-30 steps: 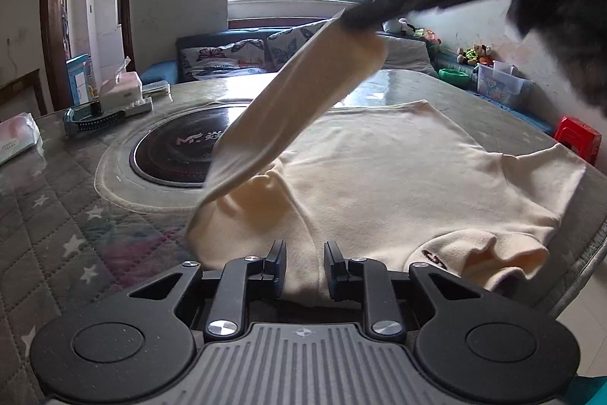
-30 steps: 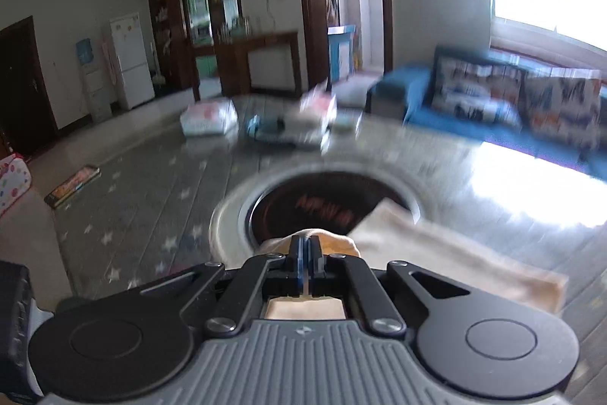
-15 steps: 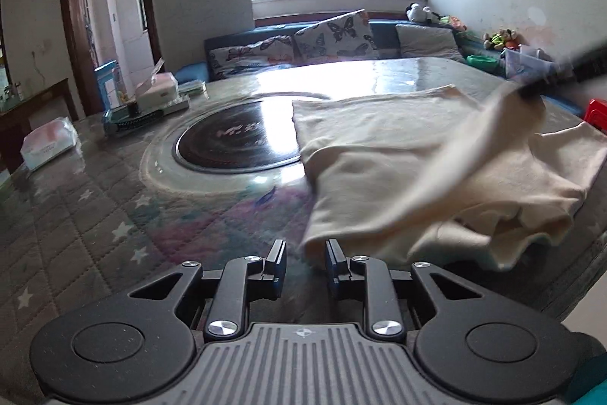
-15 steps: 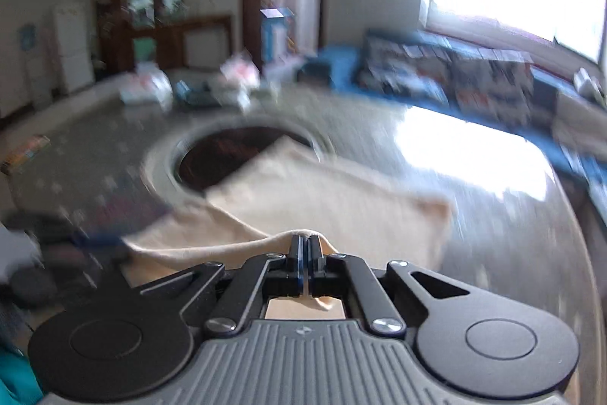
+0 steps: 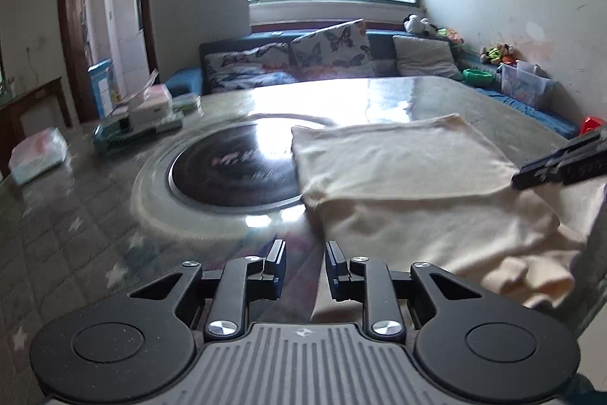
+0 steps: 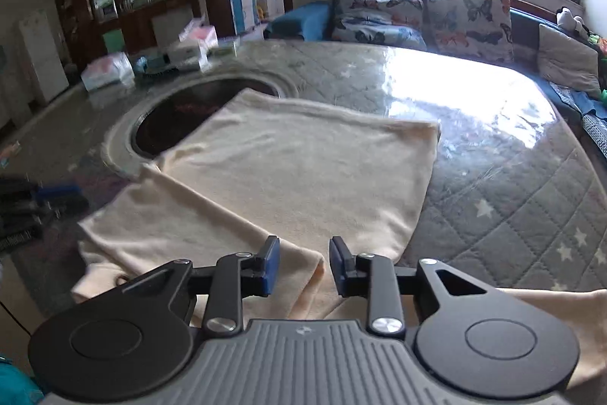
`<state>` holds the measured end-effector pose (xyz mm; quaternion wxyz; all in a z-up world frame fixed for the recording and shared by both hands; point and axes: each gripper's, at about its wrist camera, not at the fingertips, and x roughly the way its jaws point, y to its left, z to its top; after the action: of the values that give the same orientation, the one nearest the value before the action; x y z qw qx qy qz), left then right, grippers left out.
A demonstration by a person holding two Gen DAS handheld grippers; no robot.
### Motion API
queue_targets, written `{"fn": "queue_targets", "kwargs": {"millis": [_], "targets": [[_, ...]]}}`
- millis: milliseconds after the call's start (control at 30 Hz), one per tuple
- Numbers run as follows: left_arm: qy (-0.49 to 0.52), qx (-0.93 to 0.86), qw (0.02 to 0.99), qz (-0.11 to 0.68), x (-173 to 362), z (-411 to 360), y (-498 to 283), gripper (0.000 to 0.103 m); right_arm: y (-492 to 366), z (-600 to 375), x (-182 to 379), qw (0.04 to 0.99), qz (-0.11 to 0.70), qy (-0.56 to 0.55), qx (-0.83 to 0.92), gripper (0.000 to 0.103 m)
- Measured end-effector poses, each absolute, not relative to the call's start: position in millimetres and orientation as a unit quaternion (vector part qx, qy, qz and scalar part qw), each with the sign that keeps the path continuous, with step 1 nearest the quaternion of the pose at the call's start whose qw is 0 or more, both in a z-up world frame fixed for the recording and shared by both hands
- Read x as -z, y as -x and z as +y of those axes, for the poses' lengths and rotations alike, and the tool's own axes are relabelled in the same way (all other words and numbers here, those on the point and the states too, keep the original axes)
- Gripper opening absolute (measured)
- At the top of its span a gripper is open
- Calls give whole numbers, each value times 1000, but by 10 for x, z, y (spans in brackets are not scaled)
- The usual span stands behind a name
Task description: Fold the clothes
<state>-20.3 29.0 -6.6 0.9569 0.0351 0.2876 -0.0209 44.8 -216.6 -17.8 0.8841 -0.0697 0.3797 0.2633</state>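
A cream shirt (image 5: 409, 177) lies flat on the quilted table (image 5: 68, 238), part of it over the round dark hotplate (image 5: 235, 173). One sleeve (image 6: 212, 211) is folded across its body. My right gripper (image 6: 303, 264) hovers low over the sleeve's end near the shirt's edge. Its jaws are opening, and the cloth lies loose under the gap, with no pad pressing on it. In the left wrist view the right gripper (image 5: 561, 166) reaches in from the right. My left gripper (image 5: 305, 266) is open over bare table just left of the shirt, holding nothing.
A tissue box (image 5: 150, 105) and a white packet (image 5: 38, 154) stand at the table's far left. A sofa with butterfly cushions (image 5: 322, 55) runs behind the table. The shirt's near corner hangs by the table's edge at the right, where a red stool (image 5: 592, 124) stands.
My right gripper carried the sleeve across the shirt, lowered it and parted its jaws, letting it go. My left gripper shifted off the shirt's hem to bare table and stayed open.
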Motion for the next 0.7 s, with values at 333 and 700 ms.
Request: {"fn": "queue_targets", "kwargs": {"millis": [333, 700], "targets": [[-11, 28, 948, 318, 230, 204, -382, 26, -489, -2098, 353, 882, 384, 77, -264, 15], [29, 0, 953, 301, 254, 347, -315, 2, -544, -2051, 219, 895, 350, 66, -268, 12]]}}
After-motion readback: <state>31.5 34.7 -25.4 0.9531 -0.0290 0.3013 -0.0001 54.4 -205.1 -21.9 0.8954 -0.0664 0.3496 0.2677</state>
